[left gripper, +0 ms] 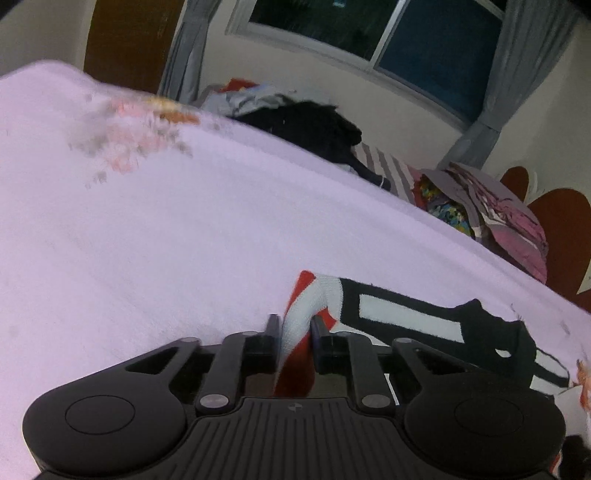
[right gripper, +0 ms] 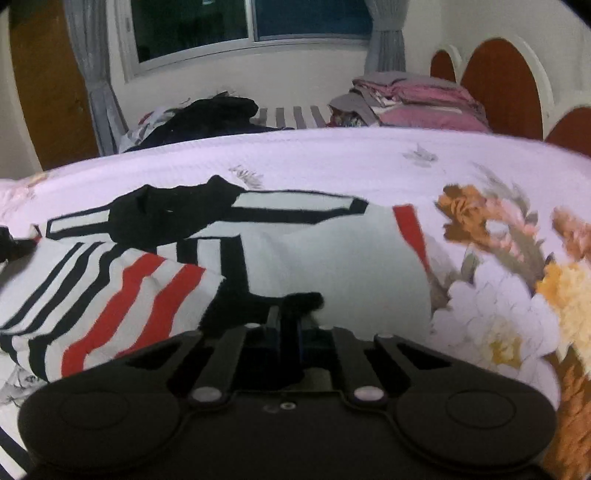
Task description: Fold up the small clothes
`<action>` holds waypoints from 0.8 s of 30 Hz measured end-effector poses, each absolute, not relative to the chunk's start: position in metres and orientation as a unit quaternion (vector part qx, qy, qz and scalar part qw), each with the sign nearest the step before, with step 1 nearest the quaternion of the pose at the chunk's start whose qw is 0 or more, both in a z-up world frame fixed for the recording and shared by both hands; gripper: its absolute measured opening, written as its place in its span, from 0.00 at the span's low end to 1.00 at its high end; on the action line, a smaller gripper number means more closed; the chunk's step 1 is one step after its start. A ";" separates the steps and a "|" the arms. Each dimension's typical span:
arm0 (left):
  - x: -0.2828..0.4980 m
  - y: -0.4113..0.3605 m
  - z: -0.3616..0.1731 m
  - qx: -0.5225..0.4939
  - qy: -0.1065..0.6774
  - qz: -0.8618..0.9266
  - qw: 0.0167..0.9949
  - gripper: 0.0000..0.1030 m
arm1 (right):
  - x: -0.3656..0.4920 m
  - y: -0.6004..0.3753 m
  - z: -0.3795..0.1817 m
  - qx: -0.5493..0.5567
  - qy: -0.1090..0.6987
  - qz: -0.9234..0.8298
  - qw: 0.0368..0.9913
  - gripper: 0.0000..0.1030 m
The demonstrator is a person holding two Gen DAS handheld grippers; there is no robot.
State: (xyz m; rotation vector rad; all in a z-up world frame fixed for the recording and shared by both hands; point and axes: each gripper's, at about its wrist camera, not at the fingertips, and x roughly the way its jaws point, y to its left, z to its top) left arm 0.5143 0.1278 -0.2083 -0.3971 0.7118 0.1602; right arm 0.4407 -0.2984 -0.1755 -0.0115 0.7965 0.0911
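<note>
A small white garment with black and red stripes point(right gripper: 229, 258) lies spread on the pale pink bedspread point(right gripper: 332, 158). My right gripper point(right gripper: 288, 321) is shut on a black edge of the garment at its near side. In the left wrist view, my left gripper point(left gripper: 293, 326) is shut on a red-and-white striped edge of the same garment point(left gripper: 406, 314), which stretches away to the right over the bedspread point(left gripper: 184, 240).
A dark heap of clothes point(right gripper: 214, 114) and a stack of folded pink and grey clothes point(right gripper: 413, 99) lie at the bed's far side under a window point(right gripper: 251, 22). A red-brown headboard point(right gripper: 502, 88) stands at right. Flower prints point(right gripper: 517, 280) mark the bedspread.
</note>
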 end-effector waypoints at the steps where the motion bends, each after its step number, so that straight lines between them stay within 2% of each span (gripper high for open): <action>1: 0.509 0.126 -0.203 -0.180 0.338 0.077 0.921 0.17 | 0.438 -0.303 -0.170 0.005 0.377 0.037 0.926 0.28; 3: 0.495 0.121 -0.190 -0.162 0.329 0.065 0.928 0.17 | 0.434 -0.311 -0.159 0.020 0.363 0.032 0.931 0.31; 9: 0.450 0.082 -0.167 -0.135 0.337 -0.006 0.932 0.17 | 0.425 -0.286 -0.144 0.039 0.364 0.094 0.926 0.30; 15: 0.421 0.035 -0.192 -0.113 0.377 -0.045 0.918 0.17 | 0.422 -0.237 -0.166 0.006 0.402 0.138 0.905 0.28; 18: 0.408 0.042 -0.203 -0.107 0.375 -0.034 0.920 0.17 | 0.420 -0.235 -0.179 -0.038 0.414 0.117 0.902 0.26; 24: 0.404 0.058 -0.202 -0.110 0.384 -0.015 0.917 0.17 | 0.420 -0.267 -0.179 -0.016 0.418 0.084 0.905 0.28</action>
